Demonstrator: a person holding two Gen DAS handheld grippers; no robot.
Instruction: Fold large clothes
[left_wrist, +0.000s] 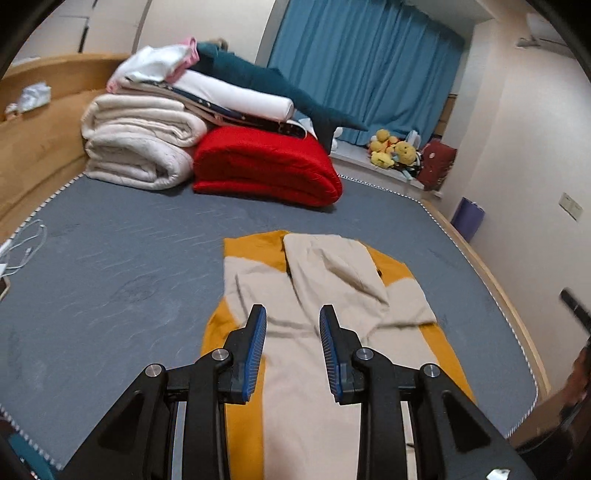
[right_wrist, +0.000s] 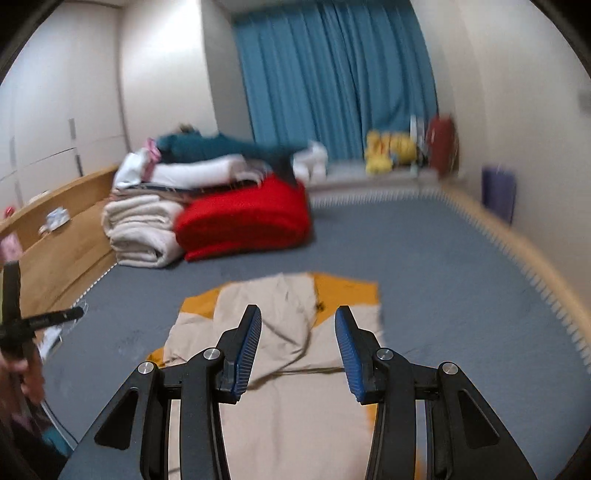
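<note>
A large beige and mustard-yellow garment (left_wrist: 314, 325) lies flat on the grey bed (left_wrist: 110, 258), its sleeves folded in over the middle. It also shows in the right wrist view (right_wrist: 288, 369). My left gripper (left_wrist: 292, 314) is open and empty, held above the garment's middle. My right gripper (right_wrist: 298, 315) is open and empty, held above the same garment, wider apart. Both have black arms and blue pads.
Folded white quilts (left_wrist: 136, 147) and a red blanket (left_wrist: 266, 166) are stacked at the head of the bed by the wooden headboard (left_wrist: 33, 122). A white cable (left_wrist: 26, 243) lies at the left edge. Blue curtains, yellow plush toys (left_wrist: 391, 149) and a purple bin (left_wrist: 467, 218) stand beyond.
</note>
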